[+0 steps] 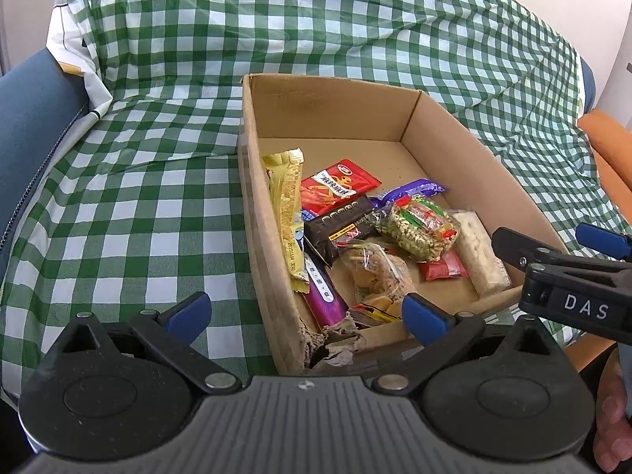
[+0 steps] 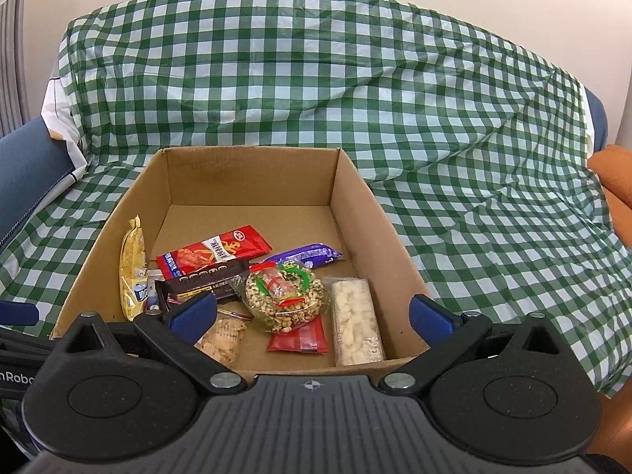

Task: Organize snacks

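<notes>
1. The snacks lie heaped in the near half of the open brown cardboard box (image 2: pixel 252 181), which sits on the green-and-white checked plastic cloth (image 2: pixel 454 126); none lies on the cloth in view.
2. Left gripper (image 1: pixel 306 310): fingers spread wide, empty, straddling the box's torn near-left corner.
3. Right gripper (image 2: pixel 312 312): fingers wide, empty, hovering over the near wall.
4. The long clear pack of white puffed pieces (image 2: pixel 357 322) lies just ahead of the right gripper, its long axis running away from the fingers, so I judge that hand nearer.
</notes>
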The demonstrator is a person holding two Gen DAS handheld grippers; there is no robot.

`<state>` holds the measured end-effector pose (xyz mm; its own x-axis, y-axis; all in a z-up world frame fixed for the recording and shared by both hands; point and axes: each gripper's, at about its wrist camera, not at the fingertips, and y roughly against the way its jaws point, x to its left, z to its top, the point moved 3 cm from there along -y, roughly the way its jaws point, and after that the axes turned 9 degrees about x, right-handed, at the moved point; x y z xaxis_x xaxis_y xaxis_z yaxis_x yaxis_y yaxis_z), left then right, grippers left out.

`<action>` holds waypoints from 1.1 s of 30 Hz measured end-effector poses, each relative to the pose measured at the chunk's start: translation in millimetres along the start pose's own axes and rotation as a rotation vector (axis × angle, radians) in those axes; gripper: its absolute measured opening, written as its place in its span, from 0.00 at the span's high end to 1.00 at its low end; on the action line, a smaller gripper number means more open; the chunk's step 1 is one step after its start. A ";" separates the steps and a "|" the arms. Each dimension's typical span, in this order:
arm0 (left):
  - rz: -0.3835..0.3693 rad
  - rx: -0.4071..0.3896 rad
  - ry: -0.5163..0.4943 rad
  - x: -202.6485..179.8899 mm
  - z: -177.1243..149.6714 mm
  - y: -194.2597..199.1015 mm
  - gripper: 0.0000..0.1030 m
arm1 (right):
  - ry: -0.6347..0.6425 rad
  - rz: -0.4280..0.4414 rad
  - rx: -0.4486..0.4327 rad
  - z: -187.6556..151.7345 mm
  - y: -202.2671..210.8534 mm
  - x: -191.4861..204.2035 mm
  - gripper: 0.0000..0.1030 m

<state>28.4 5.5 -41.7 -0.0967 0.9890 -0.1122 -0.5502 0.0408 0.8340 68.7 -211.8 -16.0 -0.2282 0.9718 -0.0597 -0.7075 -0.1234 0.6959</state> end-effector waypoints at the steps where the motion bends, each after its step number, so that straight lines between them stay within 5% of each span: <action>1: -0.001 0.000 0.001 0.0 0.1 0.0 0.00 | 0.004 -0.003 -0.003 0.1 0.0 0.3 0.01; 33: -0.058 -0.058 -0.009 -0.1 4.7 7.2 0.00 | -0.008 0.037 -0.019 8.3 -2.6 -0.2 0.01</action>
<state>28.3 6.4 -33.1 -0.0564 0.9864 -0.1544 -0.6016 0.0898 0.7937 76.1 -210.1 -11.9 -0.2495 0.9680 -0.0281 -0.7109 -0.1634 0.6841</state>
